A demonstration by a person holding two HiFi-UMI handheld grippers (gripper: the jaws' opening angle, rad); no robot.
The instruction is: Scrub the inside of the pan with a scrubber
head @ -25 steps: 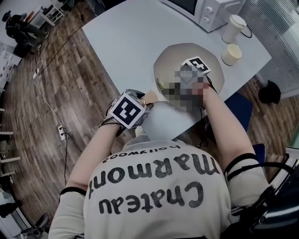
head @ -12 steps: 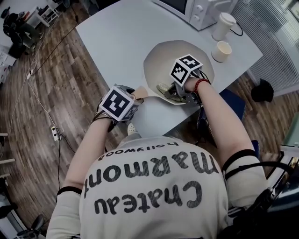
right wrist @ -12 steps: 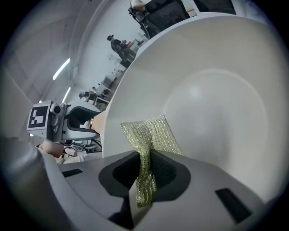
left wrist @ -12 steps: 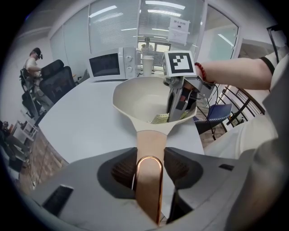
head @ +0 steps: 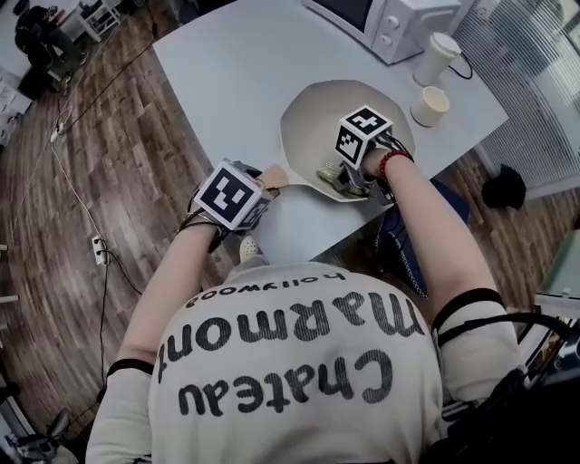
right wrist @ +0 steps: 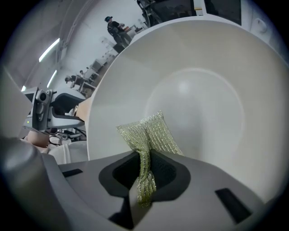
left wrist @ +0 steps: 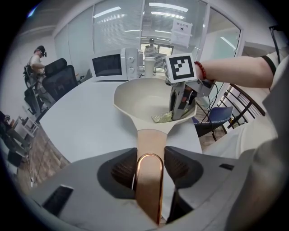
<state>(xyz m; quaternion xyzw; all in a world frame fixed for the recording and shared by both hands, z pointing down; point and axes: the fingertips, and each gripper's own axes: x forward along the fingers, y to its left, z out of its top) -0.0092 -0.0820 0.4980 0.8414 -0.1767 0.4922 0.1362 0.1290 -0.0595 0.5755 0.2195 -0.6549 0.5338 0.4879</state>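
A cream pan sits on the grey table, its copper-toned handle pointing toward me. My left gripper is shut on that handle, which runs between its jaws. Inside the pan's near side, my right gripper points steeply down, shut on a greenish-gold mesh scrubber. In the right gripper view the scrubber is pinched between the jaws and fans out against the pan's inner wall. The left gripper view shows the right gripper and the scrubber at the pan's near wall.
A white microwave stands at the table's far edge, with a tall white lidded cup and a small cream cup just right of the pan. A blue chair is below the table's right edge. A person sits in the background.
My right gripper has swung down and toward the pan's near side with the scrubber in it. The left gripper has kept its hold on the handle.
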